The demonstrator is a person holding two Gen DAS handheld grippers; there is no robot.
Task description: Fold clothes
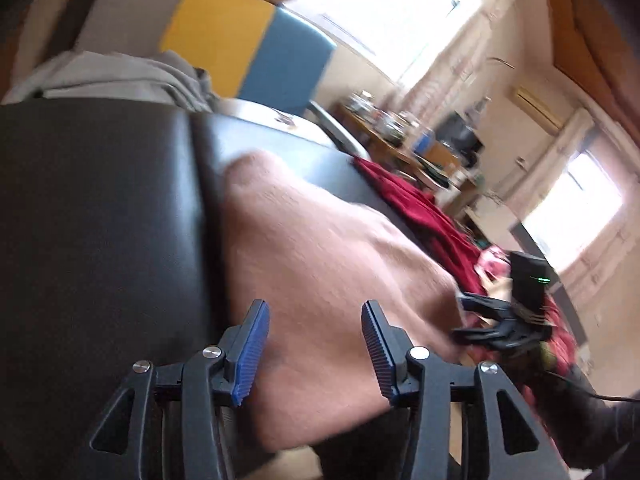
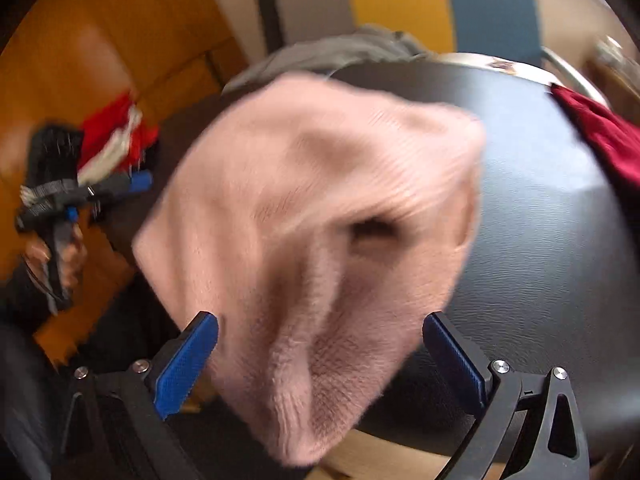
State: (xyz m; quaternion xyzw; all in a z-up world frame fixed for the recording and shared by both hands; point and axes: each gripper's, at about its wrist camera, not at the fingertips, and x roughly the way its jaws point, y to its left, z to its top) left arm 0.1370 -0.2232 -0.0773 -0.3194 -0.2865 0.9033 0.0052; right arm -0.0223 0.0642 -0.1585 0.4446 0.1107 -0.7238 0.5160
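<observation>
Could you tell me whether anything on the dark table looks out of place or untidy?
Yes: the pink sweater lies bunched and hangs over the near edge of the dark table, and a dark red garment lies crumpled at the far side.

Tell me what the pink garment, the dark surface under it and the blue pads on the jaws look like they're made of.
Pink garment: soft, fuzzy knit, probably wool or fleece; fine ribbing and fluff show at its edge.
Dark surface: looks like black leather or vinyl, with a pebbled grain, dull sheen and a seam.
Blue pads: likely moulded rubber or plastic, matte with ridged faces.
</observation>
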